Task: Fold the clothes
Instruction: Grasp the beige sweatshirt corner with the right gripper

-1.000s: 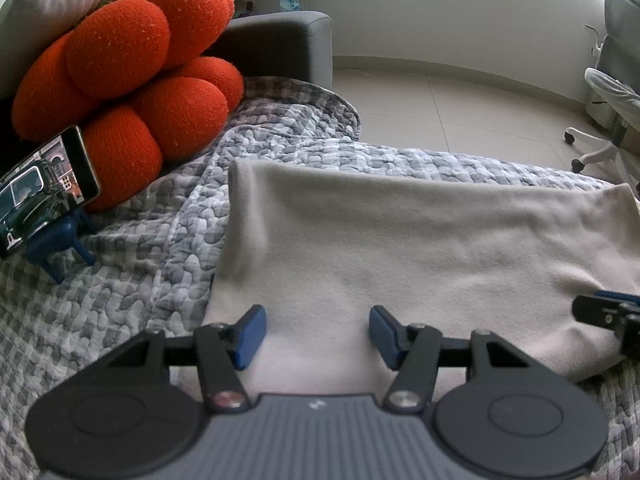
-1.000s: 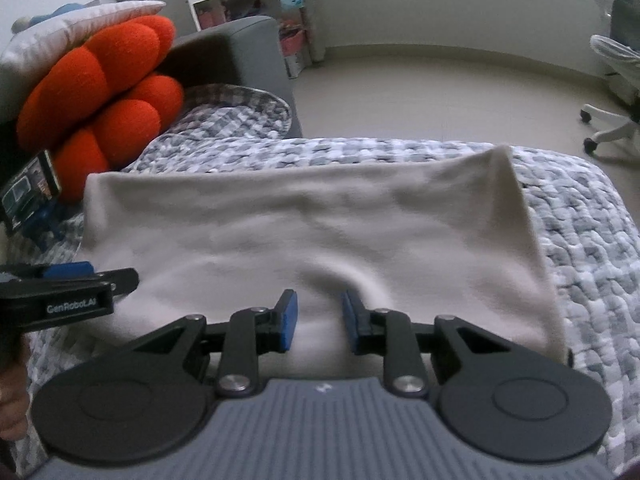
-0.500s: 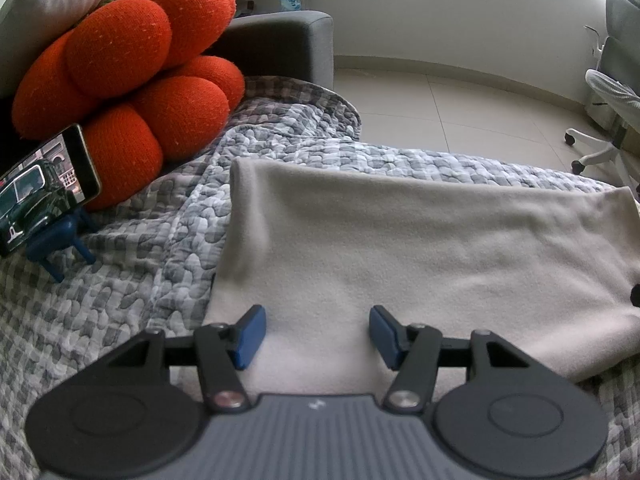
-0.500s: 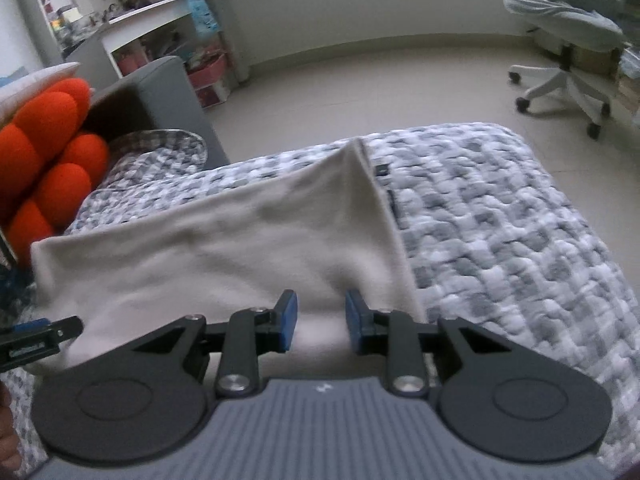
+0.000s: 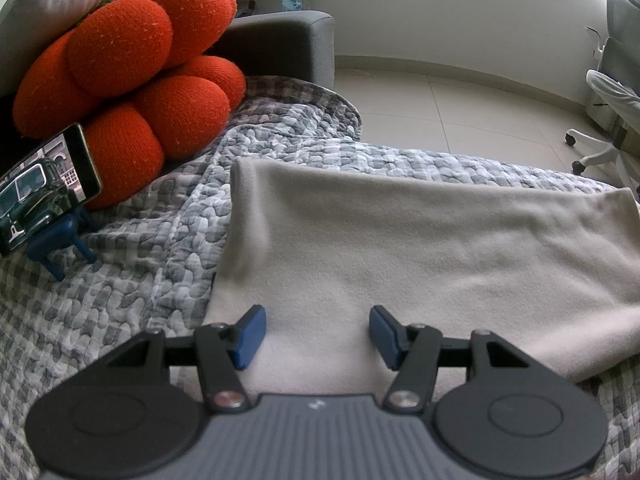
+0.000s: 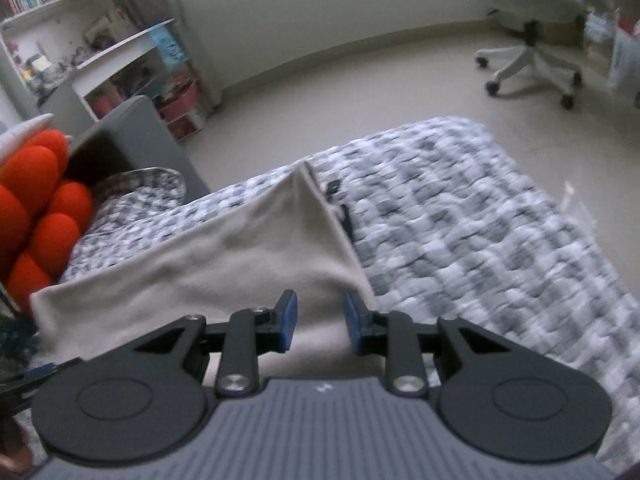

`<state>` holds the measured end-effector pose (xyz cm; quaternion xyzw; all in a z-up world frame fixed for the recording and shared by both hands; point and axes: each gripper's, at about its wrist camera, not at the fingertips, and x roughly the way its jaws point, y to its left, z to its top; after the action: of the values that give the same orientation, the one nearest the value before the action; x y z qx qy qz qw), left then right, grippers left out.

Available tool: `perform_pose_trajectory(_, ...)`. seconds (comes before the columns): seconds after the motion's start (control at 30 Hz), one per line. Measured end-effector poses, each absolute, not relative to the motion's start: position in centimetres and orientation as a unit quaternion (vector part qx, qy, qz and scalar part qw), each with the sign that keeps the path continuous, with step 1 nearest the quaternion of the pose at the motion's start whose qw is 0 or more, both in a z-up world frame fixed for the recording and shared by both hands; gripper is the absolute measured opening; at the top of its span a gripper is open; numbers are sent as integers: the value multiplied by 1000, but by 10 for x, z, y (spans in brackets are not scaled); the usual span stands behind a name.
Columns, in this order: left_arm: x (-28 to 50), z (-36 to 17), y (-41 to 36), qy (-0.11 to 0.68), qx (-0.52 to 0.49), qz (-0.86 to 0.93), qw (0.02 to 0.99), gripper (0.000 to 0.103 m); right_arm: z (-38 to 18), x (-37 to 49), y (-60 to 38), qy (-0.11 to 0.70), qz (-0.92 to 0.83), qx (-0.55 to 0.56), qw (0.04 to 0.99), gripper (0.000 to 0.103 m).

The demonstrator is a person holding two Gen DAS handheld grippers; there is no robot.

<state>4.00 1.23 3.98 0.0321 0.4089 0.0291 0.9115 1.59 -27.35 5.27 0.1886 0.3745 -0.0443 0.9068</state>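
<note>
A folded beige garment (image 5: 400,248) lies flat on a grey-and-white checked quilt (image 5: 132,248). My left gripper (image 5: 316,336) hovers over the garment's near left part, open, with nothing between its blue pads. In the right wrist view the same beige garment (image 6: 224,272) stretches leftward, and a dark tag (image 6: 332,188) shows at its far right corner. My right gripper (image 6: 318,322) is over the garment's near right corner, open with a narrow gap and nothing held.
An orange lobed cushion (image 5: 132,76) and a phone on a blue stand (image 5: 44,196) sit at the left. A grey sofa arm (image 5: 280,44) is behind them. A white office chair (image 6: 532,36) stands on the tiled floor beyond the quilt's far edge. Shelves (image 6: 120,68) line the far left.
The right gripper has swung to the right and rolled, from the garment's middle to its right corner, leaving the left wrist view. The left gripper has not moved.
</note>
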Motion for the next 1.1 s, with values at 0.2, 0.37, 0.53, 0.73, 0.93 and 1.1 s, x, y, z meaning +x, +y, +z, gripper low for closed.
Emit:
perform_pose_trajectory(0.2,38,42,14,410,25,28,911,59,57,10,-283,366,-79,197,906,49)
perform_pose_trajectory(0.37,35,46,14,409,17,26,912,59,49,-5,-322,352,-68,346,867,52)
perform_pose_trajectory(0.53,33,49,13,408,10,21,913,59,43,-17,-336,362,-69,378,849,55)
perform_pose_trajectory(0.73,29,54,9,405,3,15,914,59,29,-22,-337,392,-20,414,822,63)
perform_pose_trajectory(0.93,27,54,10,407,-3,10,913,59,20,-21,-332,405,-3,443,800,66)
perform_pose_trajectory(1.1,29,53,17,412,-15,13,911,59,16,-18,-330,372,-6,478,795,75)
